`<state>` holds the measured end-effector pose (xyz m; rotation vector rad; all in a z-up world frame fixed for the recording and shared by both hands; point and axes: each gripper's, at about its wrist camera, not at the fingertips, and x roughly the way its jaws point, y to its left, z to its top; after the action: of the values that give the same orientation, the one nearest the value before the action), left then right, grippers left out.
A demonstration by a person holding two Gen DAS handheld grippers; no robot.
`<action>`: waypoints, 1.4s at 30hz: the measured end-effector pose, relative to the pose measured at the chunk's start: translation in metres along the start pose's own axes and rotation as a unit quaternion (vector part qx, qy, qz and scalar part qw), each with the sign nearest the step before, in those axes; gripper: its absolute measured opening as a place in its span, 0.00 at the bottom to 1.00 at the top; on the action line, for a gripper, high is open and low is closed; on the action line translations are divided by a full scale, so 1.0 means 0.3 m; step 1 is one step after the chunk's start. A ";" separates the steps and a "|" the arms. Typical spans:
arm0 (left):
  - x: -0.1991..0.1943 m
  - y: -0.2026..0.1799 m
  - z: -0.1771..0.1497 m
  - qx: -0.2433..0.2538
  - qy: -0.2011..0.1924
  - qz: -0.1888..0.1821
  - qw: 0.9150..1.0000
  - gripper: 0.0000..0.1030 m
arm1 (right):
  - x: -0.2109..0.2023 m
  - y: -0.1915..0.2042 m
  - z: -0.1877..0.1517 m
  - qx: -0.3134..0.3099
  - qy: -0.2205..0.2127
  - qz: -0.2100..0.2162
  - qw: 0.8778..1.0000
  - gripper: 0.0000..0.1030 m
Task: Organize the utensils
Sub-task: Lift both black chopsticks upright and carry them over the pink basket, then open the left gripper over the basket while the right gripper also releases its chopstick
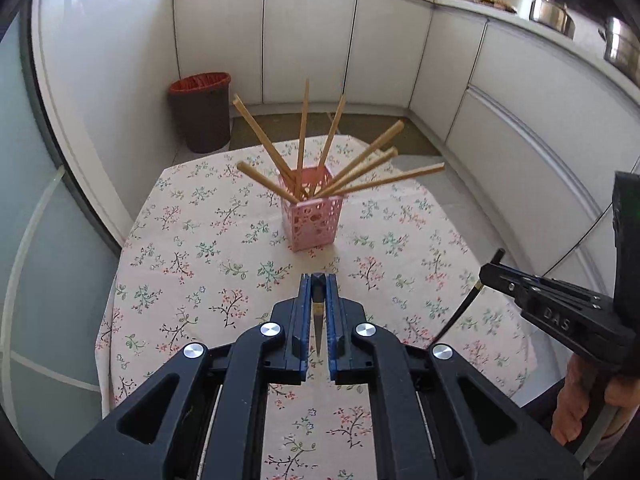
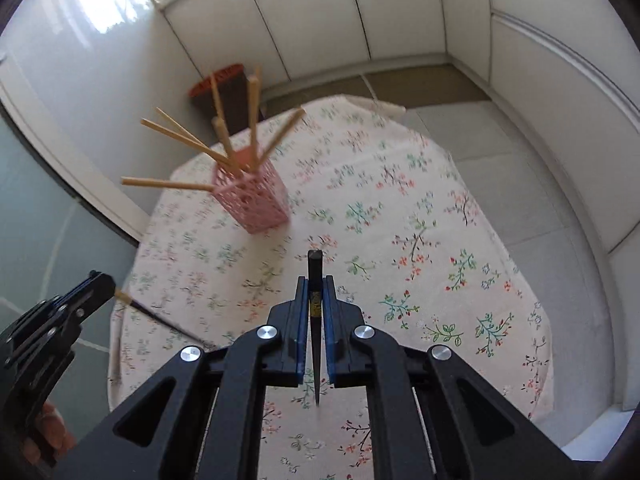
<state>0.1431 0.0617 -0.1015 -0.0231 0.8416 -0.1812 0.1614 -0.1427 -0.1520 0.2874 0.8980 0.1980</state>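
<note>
A pink lattice holder [image 1: 314,220] [image 2: 252,200] stands upright on the flowered tablecloth [image 1: 200,248], with several light wooden chopsticks [image 1: 304,132] [image 2: 224,136] fanned out of it. My left gripper [image 1: 319,278] hovers above the cloth in front of the holder, shut on a dark chopstick [image 1: 319,316] that runs back between its blue pads. My right gripper [image 2: 315,282] is likewise shut on a second dark chopstick [image 2: 315,268], with its blunt end poking past the tips. Each gripper shows in the other's view: the right one [image 1: 486,270], the left one [image 2: 106,282].
A dark waste bin [image 1: 202,112] with a red liner stands on the floor beyond the table. White cabinets [image 1: 312,40] curve around the back and right. Steel pots [image 1: 552,12] sit on the counter. A person's hand [image 1: 580,408] grips the right handle.
</note>
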 end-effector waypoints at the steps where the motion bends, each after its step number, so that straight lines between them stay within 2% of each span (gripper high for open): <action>1: -0.025 0.004 0.015 -0.005 -0.007 -0.004 1.000 0.06 | -0.043 0.010 0.022 -0.005 -0.012 0.008 1.000 0.07; 5: -0.122 0.025 0.106 -0.024 -0.040 -0.018 0.999 0.06 | -0.218 0.024 0.110 -0.014 -0.060 0.034 0.997 0.07; 9: -0.183 0.022 0.208 -0.019 -0.065 -0.020 0.997 0.06 | -0.332 0.063 0.227 -0.016 -0.079 0.073 0.994 0.07; 14: -0.229 0.012 0.318 -0.015 -0.089 -0.027 0.996 0.06 | -0.432 0.109 0.355 -0.016 -0.101 0.122 0.987 0.07; 17: -0.244 -0.005 0.380 -0.012 -0.108 -0.021 0.994 0.06 | -0.454 0.142 0.416 -0.015 -0.127 0.123 0.984 0.07; 22: -0.215 -0.034 0.479 -0.005 -0.129 -0.005 0.992 0.06 | -0.401 0.174 0.516 -0.018 -0.156 0.109 0.982 0.07; 29: 0.031 -0.026 0.551 -0.017 -0.103 0.013 0.994 0.07 | -0.230 0.179 0.597 -0.018 -0.149 0.083 0.985 0.07; 30: 0.084 -0.017 0.546 -0.026 -0.093 0.007 0.995 0.09 | -0.195 0.175 0.603 -0.016 -0.145 0.082 0.986 0.07; 31: 0.129 -0.010 0.535 -0.029 -0.083 0.002 0.996 0.23 | -0.164 0.168 0.605 -0.015 -0.141 0.081 0.986 0.07; 33: 0.164 0.012 0.510 -0.044 -0.082 -0.005 0.996 0.38 | -0.104 0.168 0.609 -0.018 -0.132 0.078 0.988 0.07; 38: 0.085 0.105 0.488 -0.082 -0.124 -0.017 0.989 0.45 | -0.005 0.172 0.603 -0.027 -0.123 0.069 0.990 0.07; 42: 0.023 0.158 0.468 -0.093 -0.109 -0.028 0.989 0.47 | 0.004 0.171 0.599 -0.023 -0.124 0.078 0.989 0.07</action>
<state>0.2590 0.0999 -0.0173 -0.2371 0.6381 -0.1494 0.3017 -0.1231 -0.0303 0.3316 0.6236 0.3195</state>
